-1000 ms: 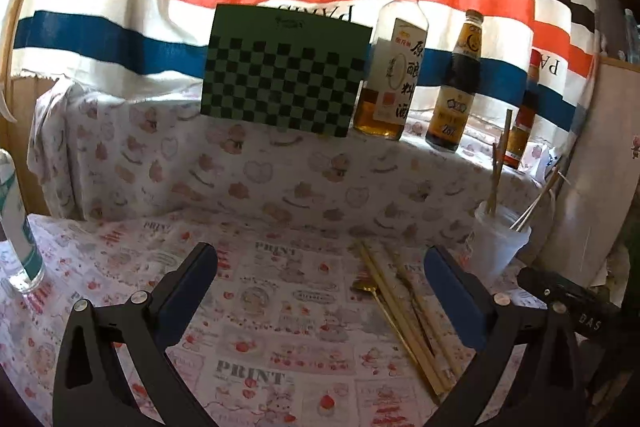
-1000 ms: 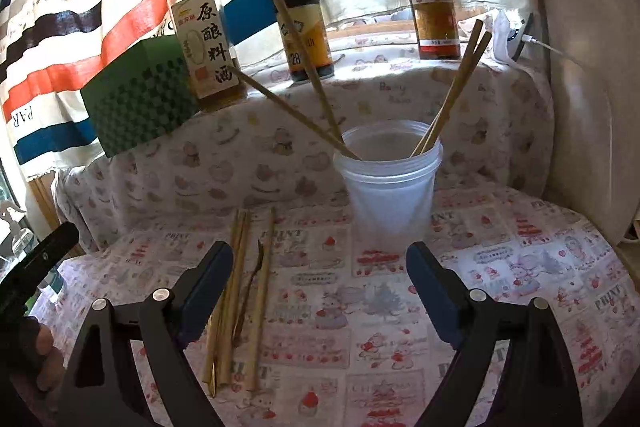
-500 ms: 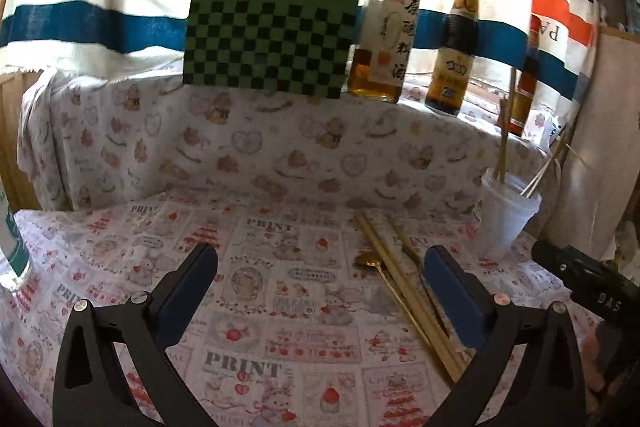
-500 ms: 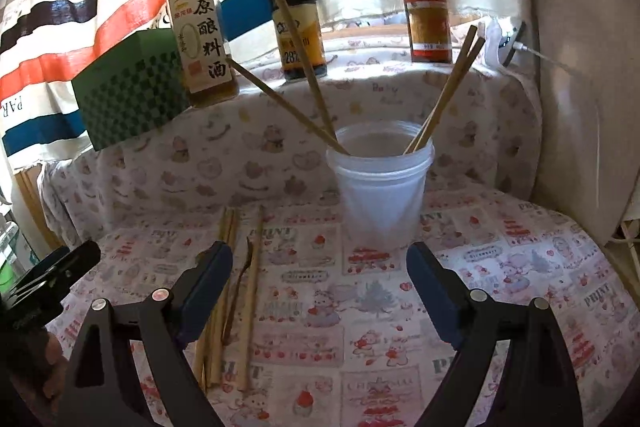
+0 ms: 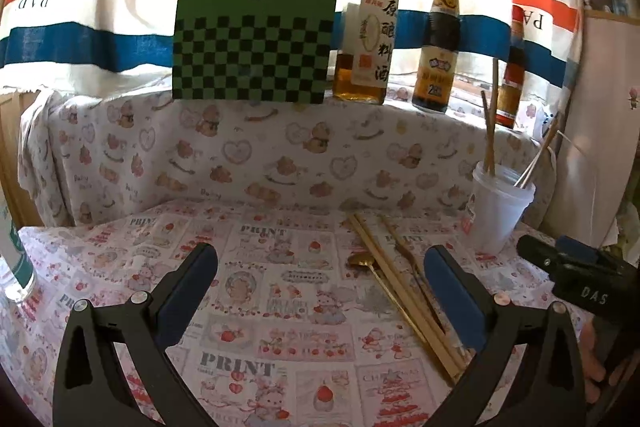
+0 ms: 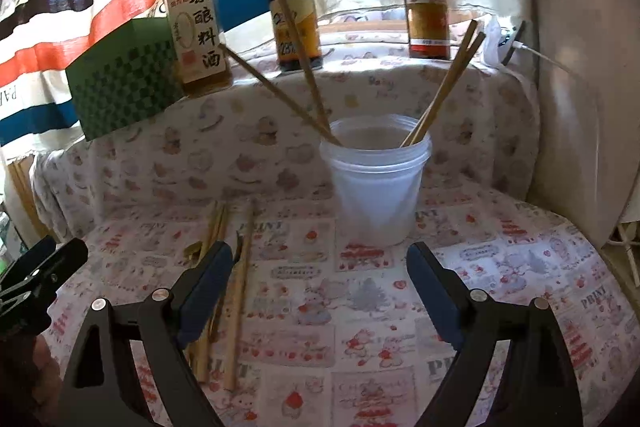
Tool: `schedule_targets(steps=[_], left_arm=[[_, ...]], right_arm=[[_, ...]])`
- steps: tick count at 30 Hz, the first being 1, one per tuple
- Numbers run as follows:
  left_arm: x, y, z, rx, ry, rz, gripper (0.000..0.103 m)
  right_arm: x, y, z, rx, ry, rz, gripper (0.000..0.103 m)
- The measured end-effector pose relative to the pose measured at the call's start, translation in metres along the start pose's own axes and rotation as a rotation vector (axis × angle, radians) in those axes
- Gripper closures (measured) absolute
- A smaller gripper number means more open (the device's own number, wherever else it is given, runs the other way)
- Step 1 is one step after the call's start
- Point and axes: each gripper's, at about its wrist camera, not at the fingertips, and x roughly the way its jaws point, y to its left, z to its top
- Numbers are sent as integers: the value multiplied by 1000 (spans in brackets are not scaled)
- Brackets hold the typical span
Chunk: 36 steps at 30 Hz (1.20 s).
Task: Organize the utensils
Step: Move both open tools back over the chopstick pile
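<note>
Both tongs empty. Left gripper (image 5: 320, 291) jaws spread wide, nothing between the pads, hovering over bare printed tablecloth (image 5: 256, 267). Right gripper (image 6: 320, 291) likewise spread and empty, aimed at the cup.

Near: loose utensils lie on the cloth in a rough bundle. Several wooden chopsticks (image 6: 240, 287) run lengthwise, just beside the right gripper's left finger (image 6: 208, 283), which overlaps part of the bundle. Gold spoon (image 5: 362, 261) and a dark fork (image 6: 239, 247) lie among them, touching or nearly so; cannot separate them cleanly.

Middle: translucent plastic cup (image 6: 376, 187) stands upright, beyond the loose pile and to its right. Four chopsticks already lean in it, two left, two right.

Far: raised ledge under the same cloth holds three bottles (image 6: 200, 27) and a green checkered board (image 5: 252, 43), striped fabric behind.

Judgement: sorting partly done; step in hand is reaching for the next loose piece. Next move calls for shifting the right gripper left and down, closing on one stick or the spoon, then lifting it over the cup rim without tipping the light cup.

Hard to read: near ends of the sticks hidden behind gripper frames; exact stick count unclear. Cup contents below rim clouded. Left view's edge cuts off a bottle-like item.
</note>
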Motion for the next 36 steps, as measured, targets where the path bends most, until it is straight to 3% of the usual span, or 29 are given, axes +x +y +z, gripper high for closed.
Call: schedule_targets(steps=[5,12,15,18,22,25,28,31,36], left_arm=[[-1,-1,1,6,-3,7,0],[3,4,1,-17,19,24,0],[5,4,1,-20,30,32,0],[5,4,1,-25,24,42,0],[4,0,1,-5,19,44,0],[4,-6,0,28,18,32,0],[1,-12,0,52,7,-5,0],[0,-14,1,55,-4,38,0],[-5,-19,0,81,-29,42,0]], right_arm=[[5,6,-2,-29,64,32,13],[22,25,-14,-65,272,182,13],[30,31,-21,-93,329,177,13],[34,34,-25,-103,377,207,22],[36,43,-31,-167,411,194,24],[41,49,-35,-212,433,161,32],[45,47,-36,-190,446,139,32],[47,42,-36,-164,462,146,32],[47,47,-40,-229,471,121,36]])
